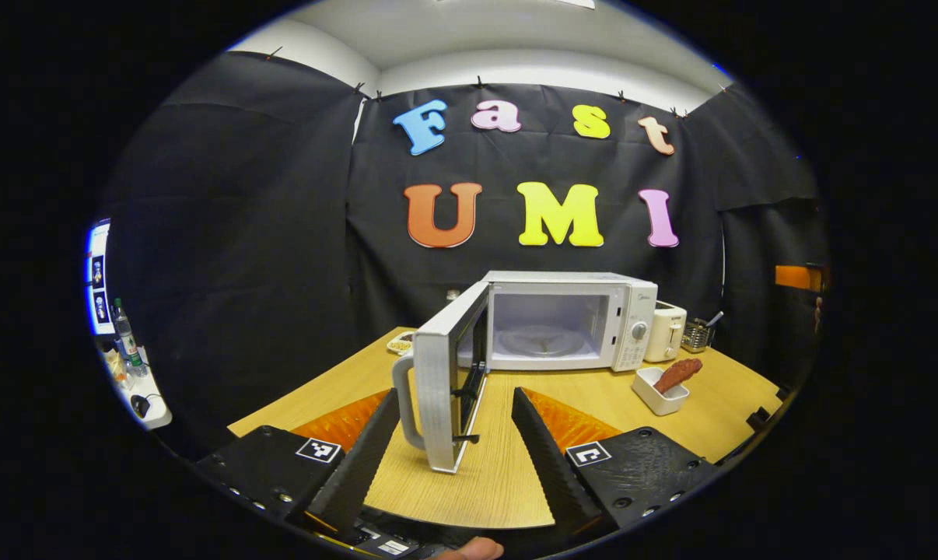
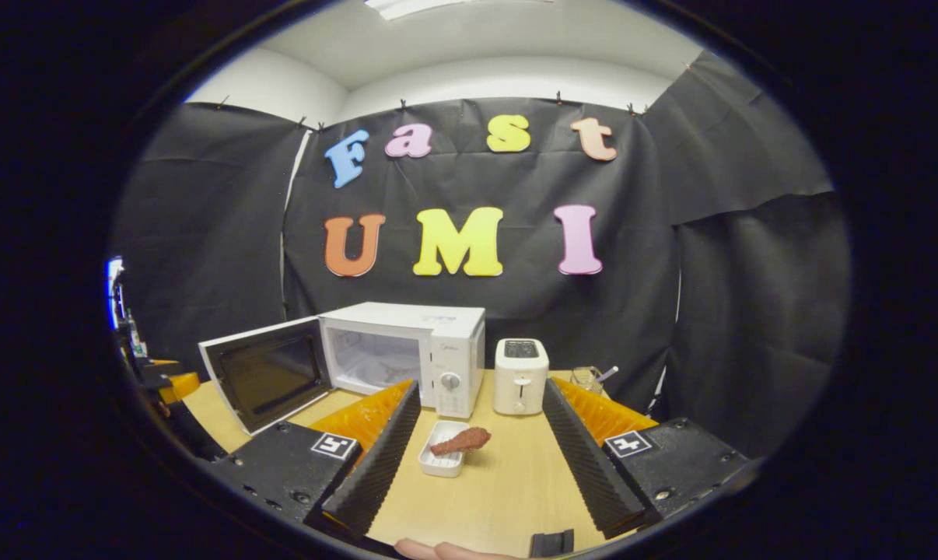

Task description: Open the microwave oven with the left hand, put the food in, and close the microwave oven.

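Note:
The white microwave (image 1: 570,311) stands at the back of the wooden table (image 1: 500,482) with its cavity and turntable showing. Its door (image 1: 442,389) is swung out toward me, edge-on, with the handle (image 1: 403,397) on its left face. My left gripper (image 1: 455,395) is open, its fingers wide on either side of the door's free edge, and the left fingertip (image 1: 387,408) is close to the handle. A brown piece of food (image 2: 460,441) lies in a small white dish (image 2: 440,463). The open right gripper (image 2: 481,389) sits just behind the dish, which lies between its fingers without touching them.
A white toaster (image 2: 520,376) stands right of the microwave, with a small wire basket (image 1: 697,335) holding a utensil beyond it. A small plate (image 1: 400,342) sits behind the door. A side table with a bottle (image 1: 125,336) is far left. The table's right edge is near the dish.

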`<state>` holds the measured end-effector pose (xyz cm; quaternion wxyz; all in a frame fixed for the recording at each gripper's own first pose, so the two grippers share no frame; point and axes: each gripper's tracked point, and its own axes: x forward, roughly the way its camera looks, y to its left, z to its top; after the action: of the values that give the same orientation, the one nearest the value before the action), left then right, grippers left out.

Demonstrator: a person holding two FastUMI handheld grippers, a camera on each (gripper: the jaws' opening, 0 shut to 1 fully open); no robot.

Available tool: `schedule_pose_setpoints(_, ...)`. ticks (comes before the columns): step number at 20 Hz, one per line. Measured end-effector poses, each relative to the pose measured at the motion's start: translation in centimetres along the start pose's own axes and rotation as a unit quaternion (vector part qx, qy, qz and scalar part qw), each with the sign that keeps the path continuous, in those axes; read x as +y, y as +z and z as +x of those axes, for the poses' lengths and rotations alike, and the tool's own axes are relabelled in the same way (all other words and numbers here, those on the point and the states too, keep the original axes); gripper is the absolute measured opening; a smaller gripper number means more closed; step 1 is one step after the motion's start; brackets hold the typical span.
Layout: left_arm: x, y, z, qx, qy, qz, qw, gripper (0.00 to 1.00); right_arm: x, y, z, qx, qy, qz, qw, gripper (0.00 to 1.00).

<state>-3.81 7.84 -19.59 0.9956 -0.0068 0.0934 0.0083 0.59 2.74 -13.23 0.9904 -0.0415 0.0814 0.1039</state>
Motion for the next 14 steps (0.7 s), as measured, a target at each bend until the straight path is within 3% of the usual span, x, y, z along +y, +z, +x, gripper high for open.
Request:
schedule_pose_setpoints(1,-0.5,1.3,0.1,-0.009,-0.001,0.002,1.000,0.89,-0.3,0.0,0.7,0.006,-0.002,-0.002,1.000,0.90)
schedule_pose_setpoints(2,-1.0,2.6,0.2,-0.016,-0.002,0.005,1.000,0.89,-0.5,-0.2,1.5,0.013,-0.002,-0.003,1.000,1.00)
schedule_pose_setpoints(6,-3.5,7.0,1.7,-0.042,-0.015,0.001,0.999,0.89,-1.5,-1.1,4.9,0.047,0.001,-0.009,0.999,1.00)
schedule_pose_setpoints(7,-4.1,7.8,2.2,-0.044,-0.018,0.003,0.999,0.89,-1.7,-1.7,6.0,0.060,0.004,-0.008,0.998,0.91)
schedule_pose_setpoints(8,-4.4,8.7,2.4,-0.051,-0.017,0.004,0.999,0.89,-1.8,-2.4,7.2,0.074,0.009,-0.005,0.997,1.00)
schedule_pose_setpoints(13,-6.9,11.7,4.5,-0.073,-0.020,-0.005,0.997,0.89,-2.5,-6.6,12.8,0.165,0.038,0.012,0.986,1.00)
schedule_pose_setpoints(14,-7.4,12.0,4.8,-0.075,-0.022,-0.004,0.997,0.89,-2.5,-7.6,13.6,0.183,0.047,0.021,0.982,0.92)
